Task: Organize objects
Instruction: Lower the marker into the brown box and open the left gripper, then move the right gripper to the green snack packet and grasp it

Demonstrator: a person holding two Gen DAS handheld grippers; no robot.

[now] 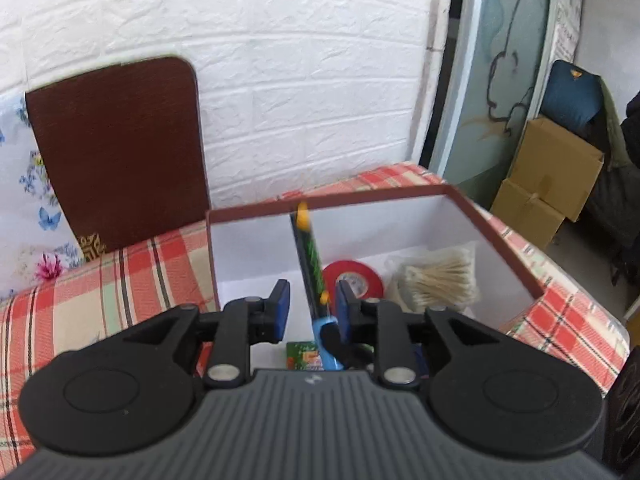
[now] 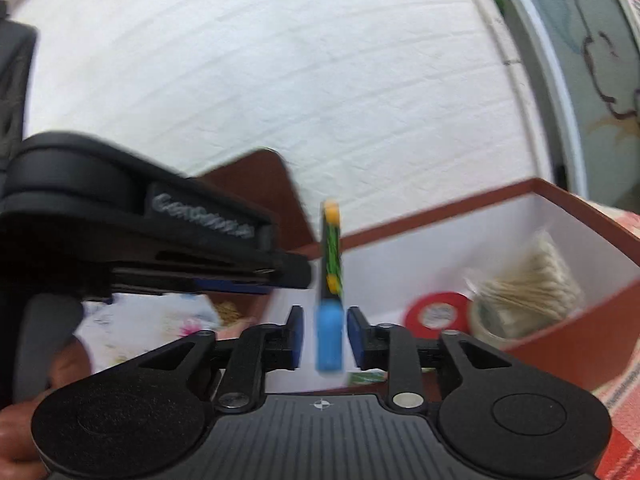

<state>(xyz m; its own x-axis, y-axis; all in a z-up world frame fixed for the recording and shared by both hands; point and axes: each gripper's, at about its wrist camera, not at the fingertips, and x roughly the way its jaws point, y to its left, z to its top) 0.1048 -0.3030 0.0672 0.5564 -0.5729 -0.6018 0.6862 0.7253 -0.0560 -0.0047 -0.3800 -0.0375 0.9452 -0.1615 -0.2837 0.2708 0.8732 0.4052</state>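
Almost no readable text. On the side of the left gripper (image 2: 298,276), seen in the right wrist view: raised grey lettering on the black housing, starting perhaps with "Gen", the rest too blurred to read. On the small green packet (image 1: 305,356) below the fingers in the left wrist view: coloured print, not legible. On the inner label of the red tape roll (image 1: 354,278): small marks, too small to read. On the white sheet (image 1: 568,20) at the top right of the left wrist view: lines of print, unreadable.
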